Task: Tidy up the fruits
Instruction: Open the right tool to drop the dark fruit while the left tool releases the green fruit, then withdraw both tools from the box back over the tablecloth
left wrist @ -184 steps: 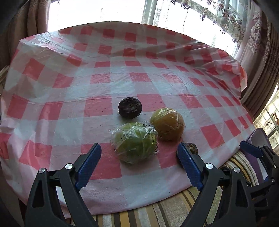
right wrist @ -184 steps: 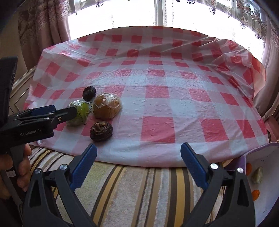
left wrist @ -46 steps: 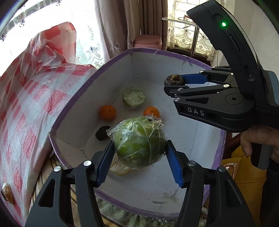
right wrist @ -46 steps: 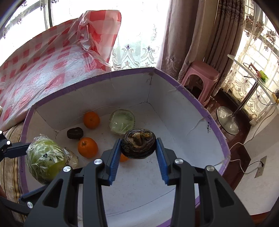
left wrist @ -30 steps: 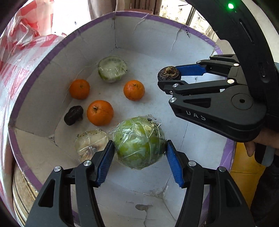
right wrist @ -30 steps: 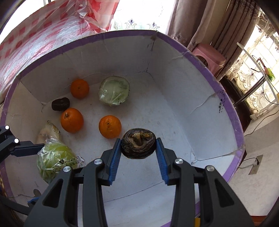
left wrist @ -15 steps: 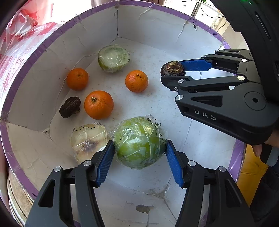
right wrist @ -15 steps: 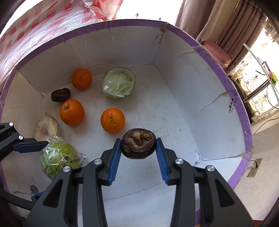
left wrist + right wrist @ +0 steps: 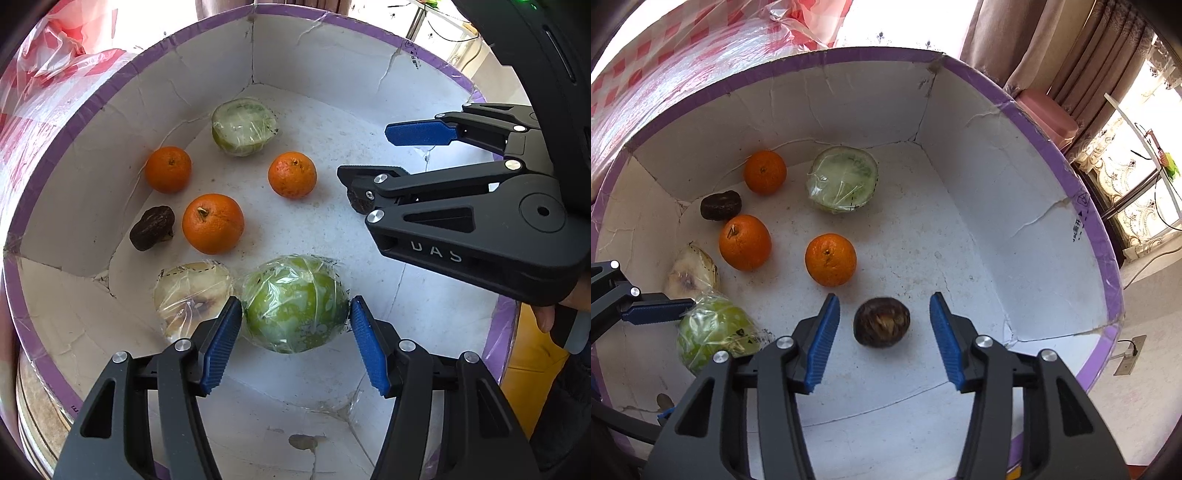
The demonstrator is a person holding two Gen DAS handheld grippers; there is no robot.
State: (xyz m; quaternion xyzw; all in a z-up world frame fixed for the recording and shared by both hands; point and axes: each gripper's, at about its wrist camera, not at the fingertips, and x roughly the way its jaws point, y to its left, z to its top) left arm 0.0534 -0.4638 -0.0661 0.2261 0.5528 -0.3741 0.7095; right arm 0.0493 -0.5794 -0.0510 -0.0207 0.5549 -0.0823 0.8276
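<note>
Both grippers hang over a white box with a purple rim [image 9: 110, 86] [image 9: 1015, 99]. My left gripper [image 9: 295, 325] is shut on a green fruit wrapped in plastic film [image 9: 295, 302], held just above the box floor; the fruit also shows in the right wrist view [image 9: 713, 332]. My right gripper [image 9: 884, 330] is open, and a dark brown round fruit [image 9: 881, 321] lies on the box floor between its fingers, touching neither. In the left wrist view the right gripper [image 9: 391, 155] hides most of that fruit [image 9: 356, 201].
In the box lie three oranges [image 9: 213, 223] [image 9: 168, 169] [image 9: 292, 174], a small dark fruit [image 9: 152, 228], a wrapped green half fruit [image 9: 243, 125] and a wrapped pale fruit [image 9: 192, 291]. The red checked tablecloth [image 9: 665, 62] lies beyond the box. A pink stool [image 9: 1049, 110] stands behind.
My right gripper has opened and let go of the dark brown fruit, which now lies on the box floor. My left gripper still holds the green fruit, slightly lower.
</note>
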